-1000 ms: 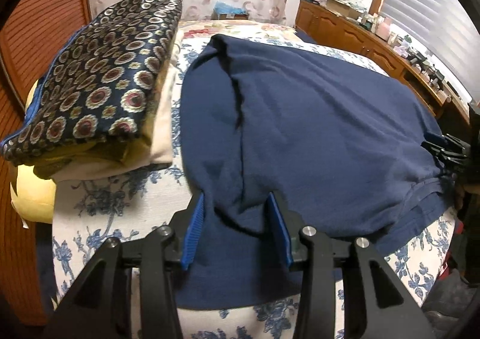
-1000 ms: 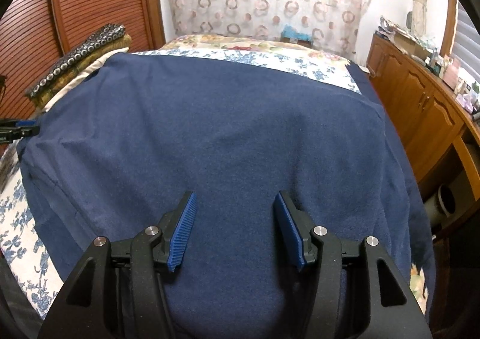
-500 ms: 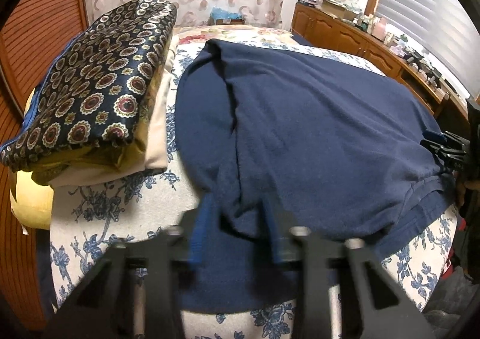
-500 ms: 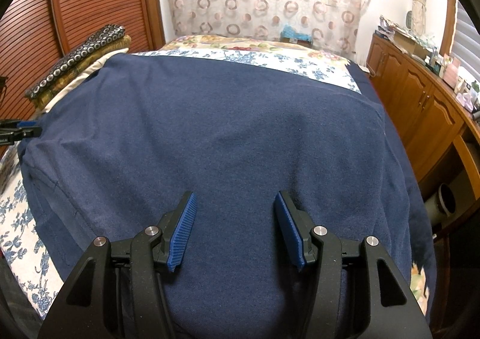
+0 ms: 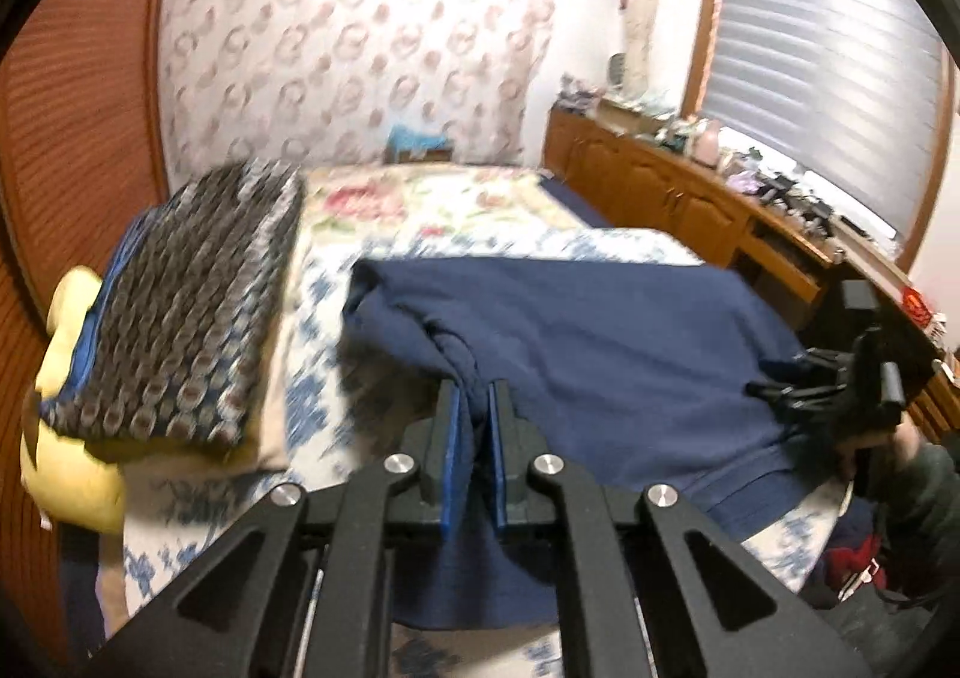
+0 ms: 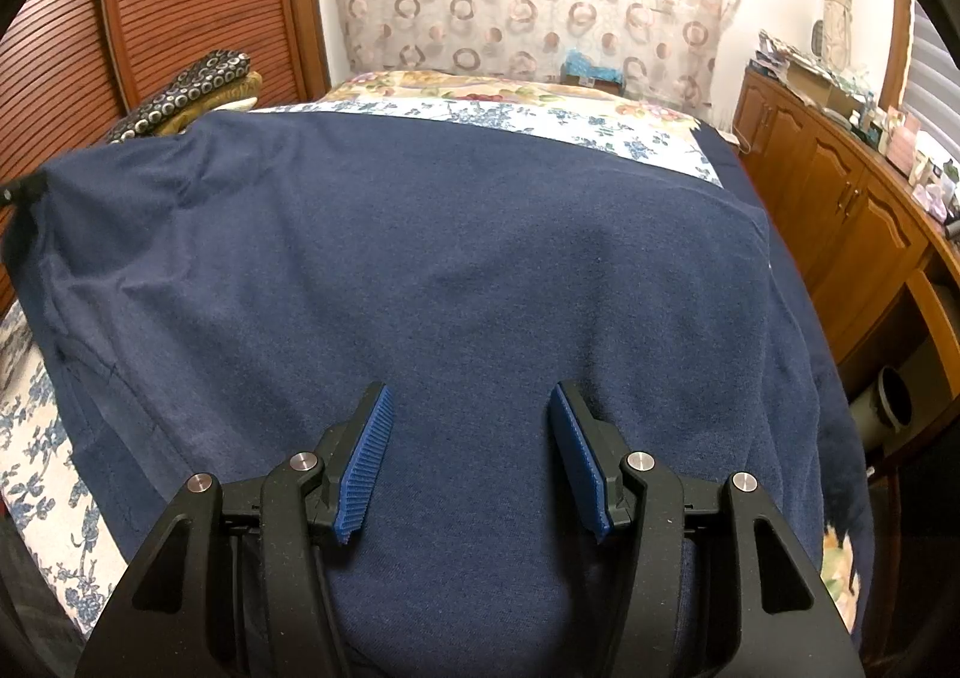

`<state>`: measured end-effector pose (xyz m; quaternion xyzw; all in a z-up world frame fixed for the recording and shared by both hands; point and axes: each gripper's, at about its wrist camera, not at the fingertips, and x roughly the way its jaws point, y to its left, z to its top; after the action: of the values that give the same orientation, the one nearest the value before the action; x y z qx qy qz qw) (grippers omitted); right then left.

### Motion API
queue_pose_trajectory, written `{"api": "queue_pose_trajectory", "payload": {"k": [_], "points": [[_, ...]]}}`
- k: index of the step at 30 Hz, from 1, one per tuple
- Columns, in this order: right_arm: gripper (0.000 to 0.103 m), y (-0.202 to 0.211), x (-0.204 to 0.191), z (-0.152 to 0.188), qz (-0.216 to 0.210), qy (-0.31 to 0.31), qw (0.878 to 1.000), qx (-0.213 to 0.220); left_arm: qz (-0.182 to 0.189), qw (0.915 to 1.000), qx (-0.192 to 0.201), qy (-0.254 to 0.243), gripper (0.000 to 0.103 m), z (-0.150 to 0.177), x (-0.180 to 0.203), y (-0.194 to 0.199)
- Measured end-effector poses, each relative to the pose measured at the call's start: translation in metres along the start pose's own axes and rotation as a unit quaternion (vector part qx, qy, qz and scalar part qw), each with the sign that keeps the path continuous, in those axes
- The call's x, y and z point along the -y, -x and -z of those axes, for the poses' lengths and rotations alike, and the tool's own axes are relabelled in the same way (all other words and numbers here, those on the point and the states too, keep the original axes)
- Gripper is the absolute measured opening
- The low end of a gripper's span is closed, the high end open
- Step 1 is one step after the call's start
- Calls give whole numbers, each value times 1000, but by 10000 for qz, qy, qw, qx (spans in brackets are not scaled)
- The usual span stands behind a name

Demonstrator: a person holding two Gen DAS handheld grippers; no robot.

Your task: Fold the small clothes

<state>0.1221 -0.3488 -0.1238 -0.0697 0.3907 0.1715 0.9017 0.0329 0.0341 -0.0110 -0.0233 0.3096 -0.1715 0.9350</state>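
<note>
Navy garment lies spread on the floral bedspread, its near-left edge now pinched and lifted by the left gripper, spread a second ago, starting a fold, while the right gripper hovers spread, unmoved, over the cloth.

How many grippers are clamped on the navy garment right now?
1. The left gripper pinches a fold at the navy garment's edge; the right gripper stands open above the cloth, gripping nothing.
</note>
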Motion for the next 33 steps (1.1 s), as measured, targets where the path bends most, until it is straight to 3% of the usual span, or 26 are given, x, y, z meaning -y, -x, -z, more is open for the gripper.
{"api": "queue_pose_trajectory", "payload": {"k": [15,33], "points": [[56,5,4,0,111,-80,9999,62,619,9959,430,-497,5,-51,62,-10],[56,99,50,9,508,-581,9935,841,1497,9792,456,-1294,5,-104,179,-36]]}}
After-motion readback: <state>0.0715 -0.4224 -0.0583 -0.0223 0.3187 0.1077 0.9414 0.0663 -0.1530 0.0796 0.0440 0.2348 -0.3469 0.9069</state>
